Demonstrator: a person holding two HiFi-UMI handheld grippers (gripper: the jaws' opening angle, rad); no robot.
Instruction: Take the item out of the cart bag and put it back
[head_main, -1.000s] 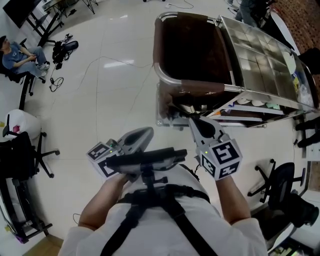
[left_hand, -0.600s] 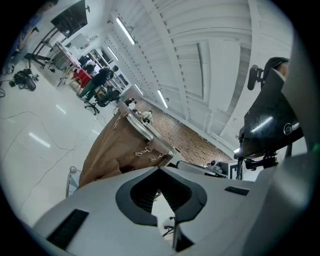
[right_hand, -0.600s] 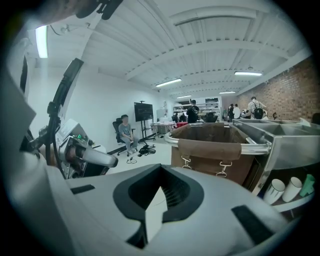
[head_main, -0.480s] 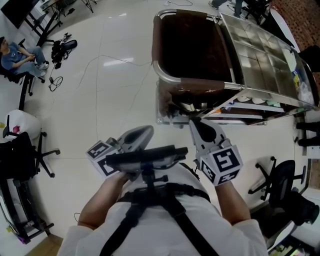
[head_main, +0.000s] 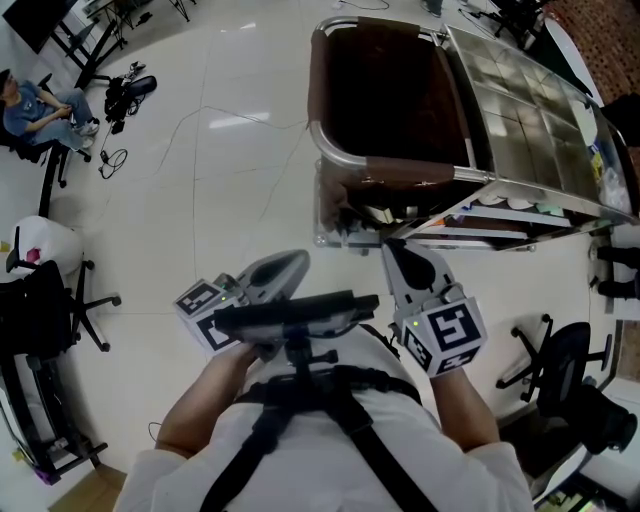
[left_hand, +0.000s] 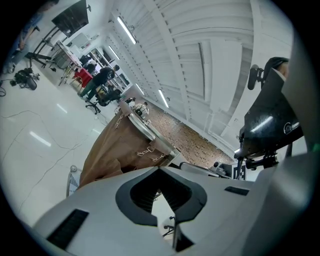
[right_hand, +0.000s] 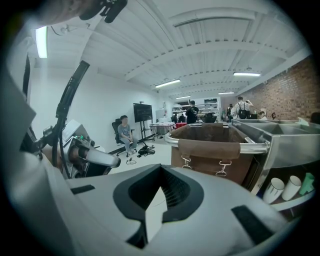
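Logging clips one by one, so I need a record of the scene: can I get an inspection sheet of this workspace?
Surface: white floor, glossy.
Job's things: cart bag open, inside dark; item not seen.
Clutter: cups on the cart shelf.
Grippers: left gripper and right gripper both shut, empty, short of the bag.
Cables: cable loose on the floor.
Surroundings: seated person, chairs, brick wall.
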